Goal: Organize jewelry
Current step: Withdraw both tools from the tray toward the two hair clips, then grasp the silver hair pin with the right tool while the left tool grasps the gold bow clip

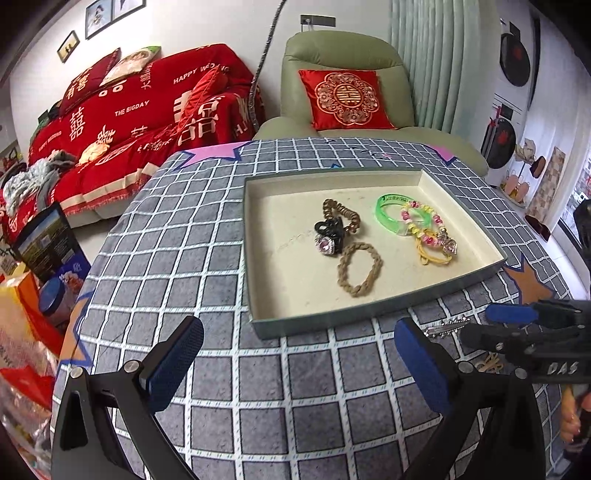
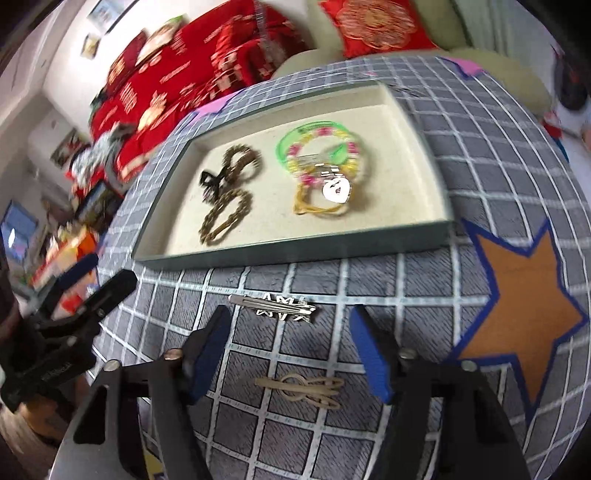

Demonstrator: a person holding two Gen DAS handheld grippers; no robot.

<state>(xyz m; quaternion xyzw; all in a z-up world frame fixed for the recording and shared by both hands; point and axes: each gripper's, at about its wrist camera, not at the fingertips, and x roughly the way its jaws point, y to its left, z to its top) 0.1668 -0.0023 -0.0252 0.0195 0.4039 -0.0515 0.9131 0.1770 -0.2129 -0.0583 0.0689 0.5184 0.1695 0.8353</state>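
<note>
The right gripper (image 2: 290,350), spread and empty, hovered over the bench with the silver hair clip (image 2: 272,309) lying crosswise just ahead, nearer it than the left gripper (image 1: 299,363), likewise spread.

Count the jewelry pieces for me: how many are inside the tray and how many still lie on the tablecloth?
In the tray: 6
On the tablecloth: 2, the silver hair clip and the tan elastic bands
Total: 8

A green armchair (image 1: 347,92) is standing behind the worktop (image 1: 207,229), carrying a red cushion (image 1: 345,98). A sofa (image 1: 140,122) under a red throw is lining the white wall (image 1: 207,33), where framed pictures (image 1: 107,14) are hanging. Pale green curtains (image 1: 436,62) are hanging at the right.
</note>
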